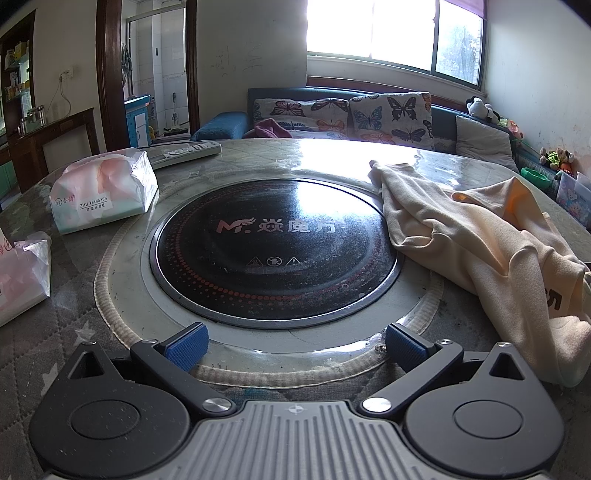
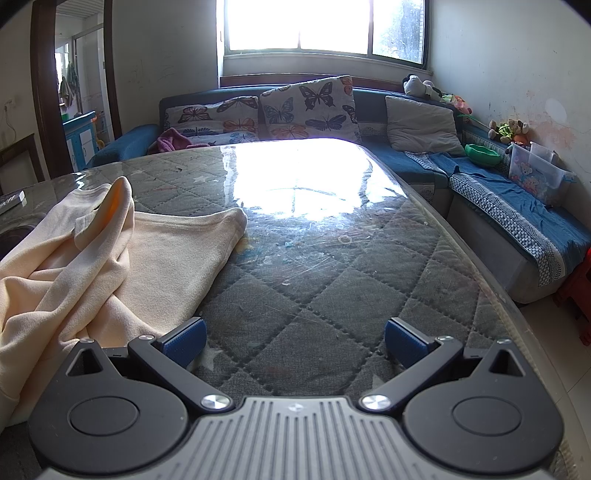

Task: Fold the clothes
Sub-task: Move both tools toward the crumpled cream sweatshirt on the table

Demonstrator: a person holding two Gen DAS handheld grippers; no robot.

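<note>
A cream garment (image 1: 480,247) is seen crumpled on the table (image 2: 332,258), bunched in soft folds, with an orange lining shown at one raised fold. Its long axis is run from the near edge away toward the window (image 2: 314,26). It is lain beside the hob (image 1: 273,247). The left gripper (image 1: 293,345) and right gripper (image 2: 293,341) are held spread, with nothing grasped.

Soft cloth on a glossy covered surface

The cream garment (image 1: 480,236) is matt, soft knit cloth, creased. The surface (image 2: 332,258) shows quilted grey fabric under a clear, scratched, shiny sheet. At its centre the black cooktop (image 1: 273,243) looks like smooth glass, metal-rimmed. At 10 o'clock the tissue packs (image 1: 103,192) are crinkled glossy plastic. Gripper pads (image 1: 186,345) are ribbed blue rubber.
</note>
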